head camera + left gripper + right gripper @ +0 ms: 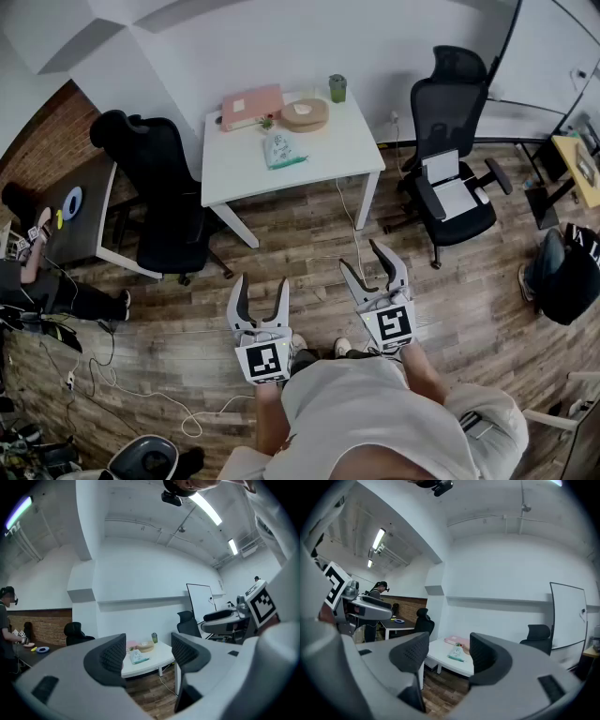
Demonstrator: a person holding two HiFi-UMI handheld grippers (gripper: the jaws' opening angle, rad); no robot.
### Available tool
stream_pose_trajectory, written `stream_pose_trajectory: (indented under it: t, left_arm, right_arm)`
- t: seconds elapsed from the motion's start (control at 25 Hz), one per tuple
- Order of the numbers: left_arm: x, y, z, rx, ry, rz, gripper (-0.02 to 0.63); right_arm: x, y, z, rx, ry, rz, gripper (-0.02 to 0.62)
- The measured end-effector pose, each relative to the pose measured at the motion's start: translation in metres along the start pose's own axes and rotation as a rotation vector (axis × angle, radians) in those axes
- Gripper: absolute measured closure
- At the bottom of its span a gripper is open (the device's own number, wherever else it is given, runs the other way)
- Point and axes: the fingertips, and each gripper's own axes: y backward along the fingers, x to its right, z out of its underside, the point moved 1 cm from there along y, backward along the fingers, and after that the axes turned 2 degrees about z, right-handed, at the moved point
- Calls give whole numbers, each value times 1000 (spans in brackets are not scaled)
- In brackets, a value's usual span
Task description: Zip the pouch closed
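Two claws are held out level and side by side, the left claw and the right claw. Each has its jaws spread wide, with nothing between them but a far view of the room.

The pouch is pale, with a teal band along the edge that faces the claws. It lies flat on the white tabletop, well ahead of both claws, with a stretch of wood floor between. It sits almost dead ahead of the left claw, and ahead and to the left of the right claw. Each gripper view frames it in the gap between its own jaws. Beyond it lie a pink box, a tan round roll and a green cup.

The teal band is probably the zip line and seems to run crosswise to the way the claws point. It is too small to tell whether it is open.

Zipping has not begun; the whole approach looks to be still ahead. The left claw is better lined up with the pouch and the right is held slightly further forward, so neither is clearly nearer. One claw will likely have to pin an end while the other draws the puller sideways along the band.
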Motion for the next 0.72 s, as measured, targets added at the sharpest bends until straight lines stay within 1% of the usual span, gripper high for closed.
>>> stream_pose_trajectory:
  t: [0.12,0.2,0.28,0.44,0.6,0.72]
  left_arm:
    - [7,2,4,-15,14,-16,313]
    - [10,2,5,-16,19,-19,313]
    - [12,0,7,-24,18,-24,313]
    - [10,-10,5,-11,9,-24,313]
    - [5,-25,7,-7,18,-19,313]
    - [-3,-39,8,2,30,-21,314]
  right_arm:
    - [2,4,0,17,-7,-20,334]
    - [2,4,2,18,-17,-35,302]
    - [2,2,2,19,-15,-53,287]
    - [5,-7,3,16,-12,-61,287]
    - [12,-20,9,-1,-32,-51,288]
    - [16,-33,10,-8,-18,-48,288]
